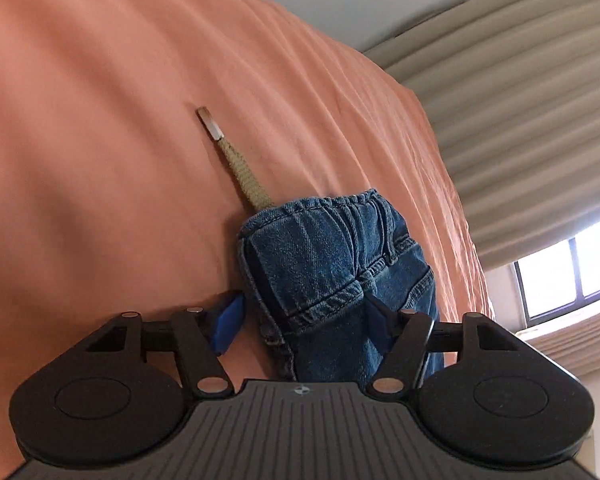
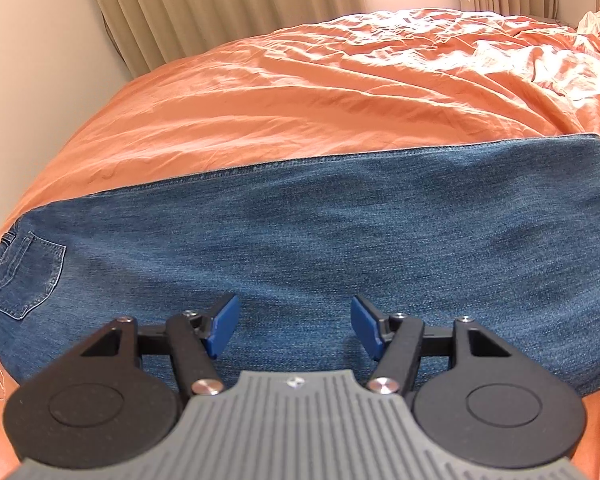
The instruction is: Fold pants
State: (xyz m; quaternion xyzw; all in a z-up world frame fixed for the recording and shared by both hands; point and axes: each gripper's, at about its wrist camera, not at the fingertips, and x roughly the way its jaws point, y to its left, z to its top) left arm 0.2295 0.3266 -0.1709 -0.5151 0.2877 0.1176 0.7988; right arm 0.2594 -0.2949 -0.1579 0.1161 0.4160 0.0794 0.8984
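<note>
Left gripper, fingers apart, straddled the jeans waistband unclamped. Right gripper hovered, fingers apart, over the leg; the next fold probably required both to close on denim.

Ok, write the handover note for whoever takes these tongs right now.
Left tongs: open, astride the waistband end of the jeans, pads not visibly pressing.
Right tongs: open, over the denim leg, nothing held.
Jeans lie lengthwise across the orange bedsheet, legs stacked, back pocket up; drawstring trails out onto the sheet.
Done: apparently the lengthwise fold.
Left: tuck the drawstring, fold across the length, probably waistband toward hem.
</note>
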